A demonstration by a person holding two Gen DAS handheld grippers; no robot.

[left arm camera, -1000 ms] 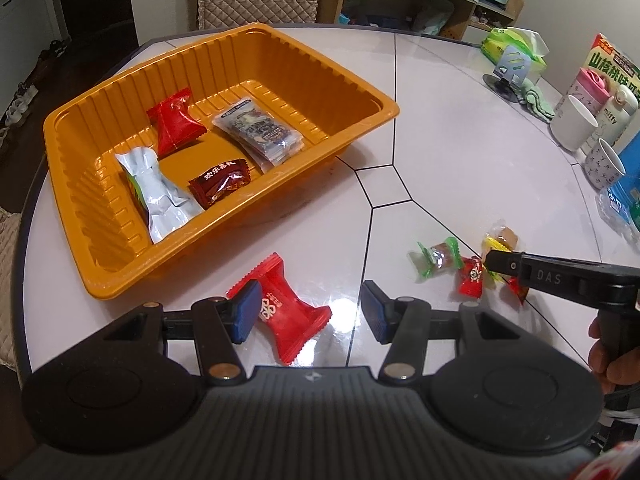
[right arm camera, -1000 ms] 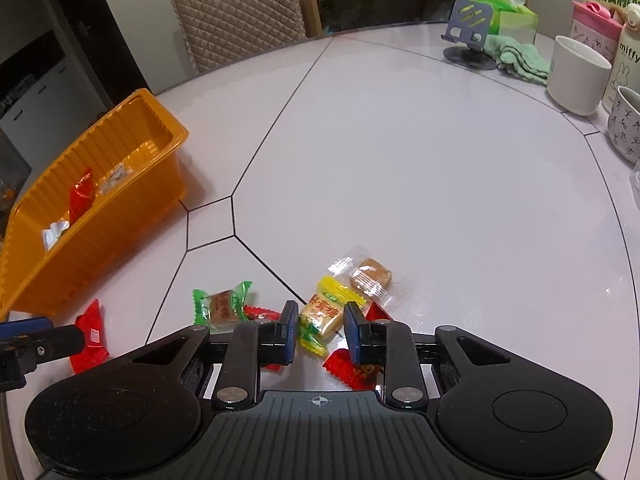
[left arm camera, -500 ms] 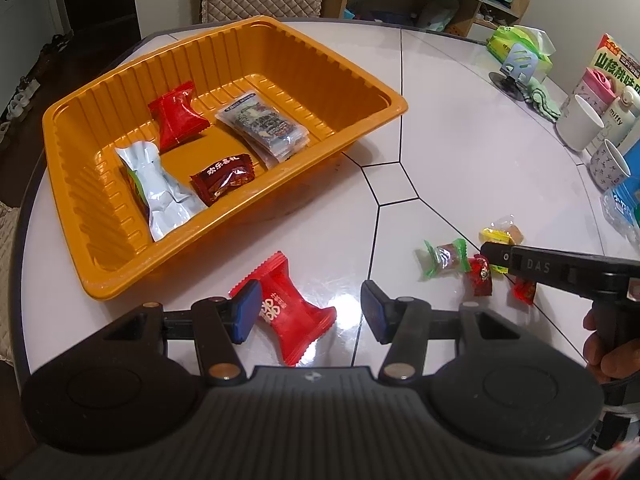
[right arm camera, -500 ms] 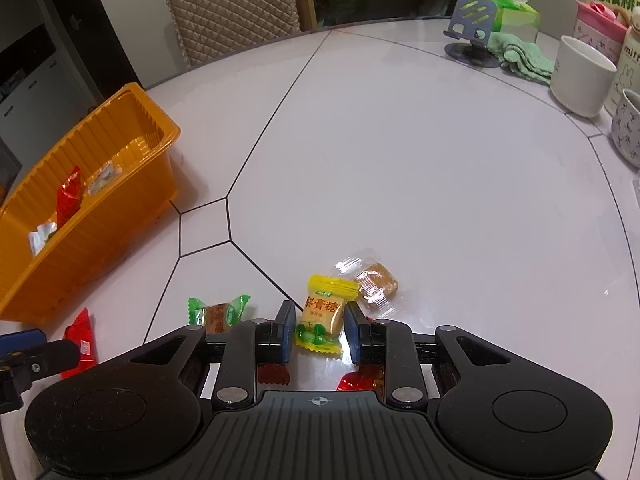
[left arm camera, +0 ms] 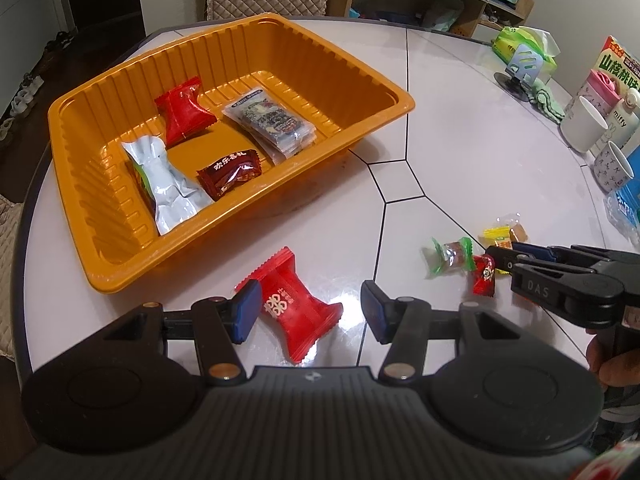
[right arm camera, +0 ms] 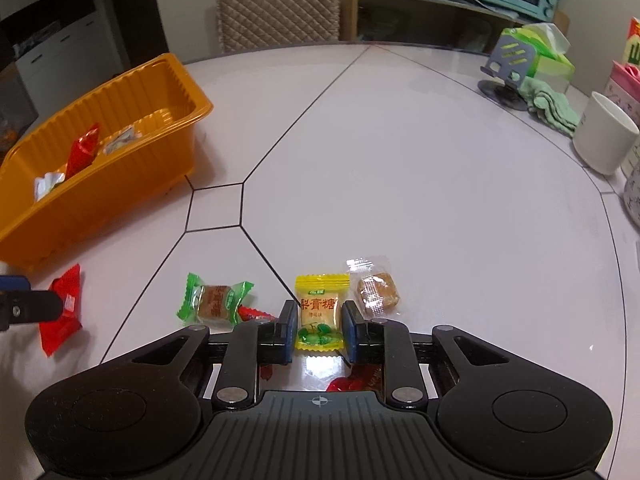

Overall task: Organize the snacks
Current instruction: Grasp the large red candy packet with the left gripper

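Now our right tongs [right arm camera: 319, 330] grip the yellow candy [right arm camera: 320, 312], well right of the orange tray [left arm camera: 360, 128]; our left tongs [left arm camera: 308, 312] hang open over a red packet [left arm camera: 296, 312] just below the tray.

Left gripper [left arm camera: 305, 312]: you hold it tilted down toward the table, its jaws standing apart; the blue pads [left arm camera: 245, 310] press on nothing, and the big red snack packet [left arm camera: 298, 312] lies between them, just beside the left pad.
Right gripper [right arm camera: 319, 330]: you point it steeply down too, and its jaws are closed on the yellow candy [right arm camera: 320, 312], one blue pad against each side of the wrapper.
Right gripper from the left wrist view: it [left arm camera: 506, 252] reaches in from the right edge, its fingers side by side.
Your right hand [left arm camera: 608, 364]: only a few fingers show, wrapped round the handle.
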